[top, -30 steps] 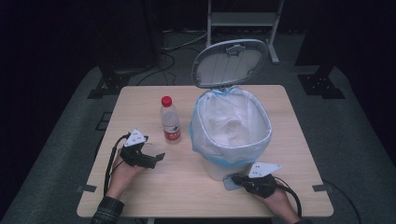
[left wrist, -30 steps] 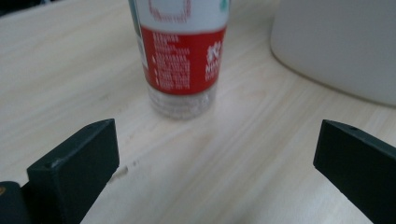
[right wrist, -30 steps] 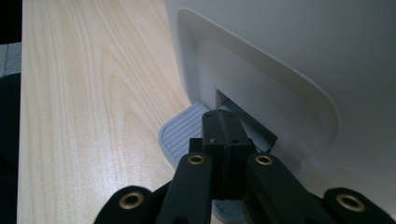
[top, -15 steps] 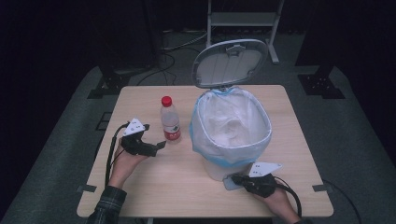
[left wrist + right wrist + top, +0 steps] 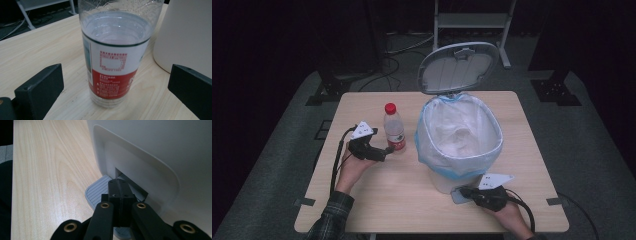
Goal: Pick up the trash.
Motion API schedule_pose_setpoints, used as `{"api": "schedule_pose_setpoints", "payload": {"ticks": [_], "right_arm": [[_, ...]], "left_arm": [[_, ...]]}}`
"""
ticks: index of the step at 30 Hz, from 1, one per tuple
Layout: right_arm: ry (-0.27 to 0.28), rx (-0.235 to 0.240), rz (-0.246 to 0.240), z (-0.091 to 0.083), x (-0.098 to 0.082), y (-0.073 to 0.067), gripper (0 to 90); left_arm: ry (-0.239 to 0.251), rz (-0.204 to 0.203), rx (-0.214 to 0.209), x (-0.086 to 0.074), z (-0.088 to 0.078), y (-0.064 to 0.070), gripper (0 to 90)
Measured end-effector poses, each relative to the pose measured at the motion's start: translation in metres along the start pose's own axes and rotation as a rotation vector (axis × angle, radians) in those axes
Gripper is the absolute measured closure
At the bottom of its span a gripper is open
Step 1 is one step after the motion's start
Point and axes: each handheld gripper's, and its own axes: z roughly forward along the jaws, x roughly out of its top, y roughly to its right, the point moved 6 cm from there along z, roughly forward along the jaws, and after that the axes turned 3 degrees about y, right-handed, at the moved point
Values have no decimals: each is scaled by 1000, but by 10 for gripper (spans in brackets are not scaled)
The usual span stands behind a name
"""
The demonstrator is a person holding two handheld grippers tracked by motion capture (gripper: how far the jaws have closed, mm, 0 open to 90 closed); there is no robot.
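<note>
While the left gripper keeps its two black jaws spread wide, one in the lower left and one at the right edge of the left gripper view, a water bottle stands upright between them with bare table on either side, so the pads are clear of it and nothing is grasped. Its white and red label faces the camera, and the water line sits near the top of the frame. To the bottle's right rises the pale wall of a bin. In the high view this left gripper sits left of centre, tips just beside the foot of the red-capped bottle, held by a hand whose sleeve enters from the bottom edge.

Pressed together with no gap, the right gripper has its jaws clenched and empty, their tip resting over a grey ribbed pedal that juts from a recess at the base of the bin, in the centre of the right gripper view. Seen from above, the right gripper lies in the lower right of the frame against the bin's foot. That bin, lined with a white bag, stands mid-table with its lid raised behind it. Light wood of the table surrounds everything.
</note>
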Motion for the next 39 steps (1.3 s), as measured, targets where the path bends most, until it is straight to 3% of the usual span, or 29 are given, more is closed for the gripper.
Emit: {"api": "schedule_pose_setpoints", "payload": {"ticks": [11,19,30,39], "right_arm": [[0,1,3,0,0,0,900],[-1,1,3,0,0,0,900],[-2,1,3,0,0,1,900],[-1,2,5,0,0,0,900]], "left_arm": [[30,2,-25,10,15,0,0],[41,-5,-41,6,28,-3,0],[3,-11,-49,-7,44,-4,0],[-23,-4,-25,-16,49,-6,0]]}}
